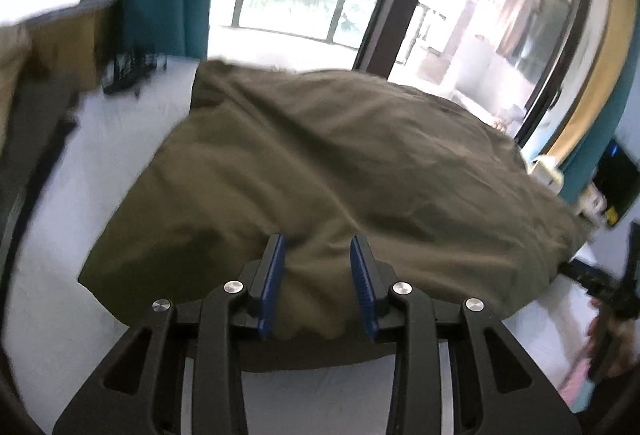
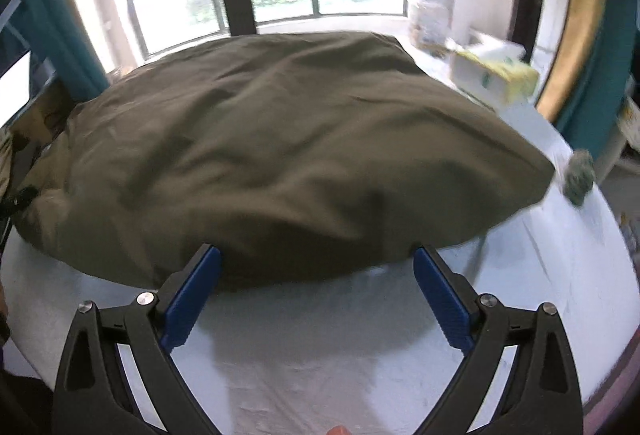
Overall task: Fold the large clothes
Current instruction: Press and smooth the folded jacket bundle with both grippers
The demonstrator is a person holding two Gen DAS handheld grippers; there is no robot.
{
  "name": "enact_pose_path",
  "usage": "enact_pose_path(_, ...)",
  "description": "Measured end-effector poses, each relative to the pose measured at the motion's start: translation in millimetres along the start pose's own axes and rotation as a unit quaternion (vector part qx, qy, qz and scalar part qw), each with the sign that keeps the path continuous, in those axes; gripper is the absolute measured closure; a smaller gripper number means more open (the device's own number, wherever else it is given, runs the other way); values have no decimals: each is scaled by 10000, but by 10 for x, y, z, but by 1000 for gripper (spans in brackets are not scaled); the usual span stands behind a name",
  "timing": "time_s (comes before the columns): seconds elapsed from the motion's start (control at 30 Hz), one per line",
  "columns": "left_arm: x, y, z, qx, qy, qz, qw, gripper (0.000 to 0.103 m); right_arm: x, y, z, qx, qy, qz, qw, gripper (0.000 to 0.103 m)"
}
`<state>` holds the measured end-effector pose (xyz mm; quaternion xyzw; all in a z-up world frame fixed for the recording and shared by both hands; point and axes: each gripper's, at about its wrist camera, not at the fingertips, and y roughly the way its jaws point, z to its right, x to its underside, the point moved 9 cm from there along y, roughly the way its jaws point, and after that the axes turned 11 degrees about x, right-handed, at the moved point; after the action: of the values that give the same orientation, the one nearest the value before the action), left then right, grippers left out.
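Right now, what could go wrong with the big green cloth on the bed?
1. The left tongs have a bunch of the olive cloth between their pads; if it isn't pinched, it may slip out.
2. The right tongs stand wide open at the cloth's edge, holding nothing, so a lift could pull only one side.
3. A yellow-and-white box and a small fuzzy grey thing sit near the cloth; dragging might knock them.

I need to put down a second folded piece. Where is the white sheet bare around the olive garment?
Bare white sheet lies along the olive garment's near edge and to its left. The far right is crowded: a yellow box and a grey fuzzy ball.
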<state>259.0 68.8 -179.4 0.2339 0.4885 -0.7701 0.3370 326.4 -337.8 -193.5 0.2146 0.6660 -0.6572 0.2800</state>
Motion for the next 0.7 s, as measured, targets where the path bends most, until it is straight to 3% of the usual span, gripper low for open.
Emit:
enact_pose_path(0.17, 73, 83, 39, -309, 458, -109, 9984, 67, -30, 80, 160, -56, 453, -107, 9989, 6)
enact_pose_path(0.27, 23, 54, 43, -399, 382, -54, 9985, 67, -89, 111, 203, -108, 647, -106, 9978, 2)
enact_pose_path(0.5, -264, -281, 0, -553, 297, 547, 9965, 67, -180, 240, 168, -470, 1032, -295, 9931, 1)
enact_pose_path(0.7, -419, -294, -21, -548, 305, 616, 9961, 67, -250, 371, 142, -449, 1167, -380, 9914, 0)
